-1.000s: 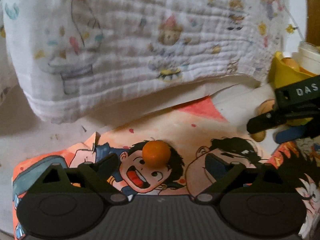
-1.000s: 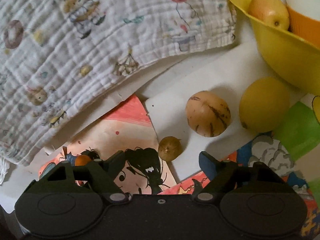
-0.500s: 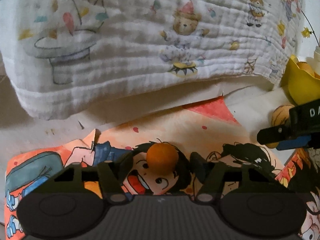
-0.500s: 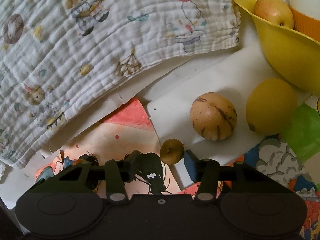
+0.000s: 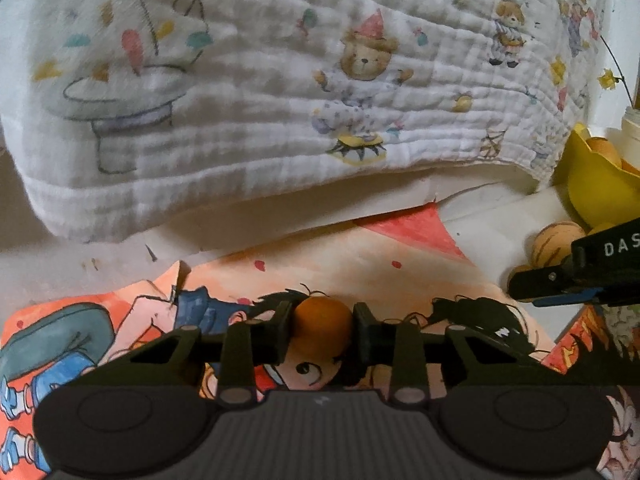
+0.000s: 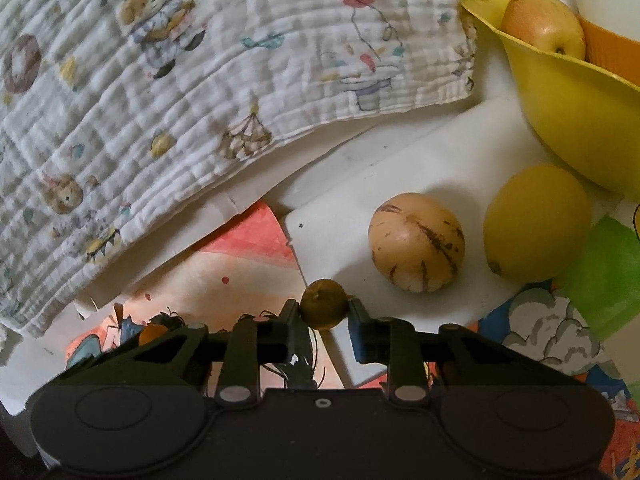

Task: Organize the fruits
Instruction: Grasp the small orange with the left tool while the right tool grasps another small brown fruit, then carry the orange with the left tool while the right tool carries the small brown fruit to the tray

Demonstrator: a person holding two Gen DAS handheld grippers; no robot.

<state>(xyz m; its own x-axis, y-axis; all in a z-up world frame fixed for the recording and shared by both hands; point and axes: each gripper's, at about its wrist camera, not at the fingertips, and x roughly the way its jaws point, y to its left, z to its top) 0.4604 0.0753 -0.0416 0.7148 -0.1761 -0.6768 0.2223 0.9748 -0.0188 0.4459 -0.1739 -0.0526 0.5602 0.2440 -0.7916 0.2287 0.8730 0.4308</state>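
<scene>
— Left gripper [image 5: 322,330]?
— Just closed, clamped on orange fruit [image 5: 322,322] over cartoon paper [image 5: 360,276].
— Right gripper [image 6: 323,314]?
— Just closed too, pinching small olive-brown fruit [image 6: 323,304] at white sheet's [image 6: 340,216] edge.
— Rest?
— Striped fruit [image 6: 416,242] and lemon [image 6: 534,222] on sheet, near yellow bowl [image 6: 572,112] holding a pear [image 6: 542,26].

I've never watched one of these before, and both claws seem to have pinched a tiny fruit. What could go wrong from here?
1. The left gripper, whose jaws have just been closing, pinches the small orange fruit only at its fingertips; round as it is, it might pop out.
2. The right gripper's olive-brown fruit is smaller still, so the same goes for it.
3. A dropped fruit could roll toward the striped fruit and yellow fruit before reaching the yellow bowl.
</scene>
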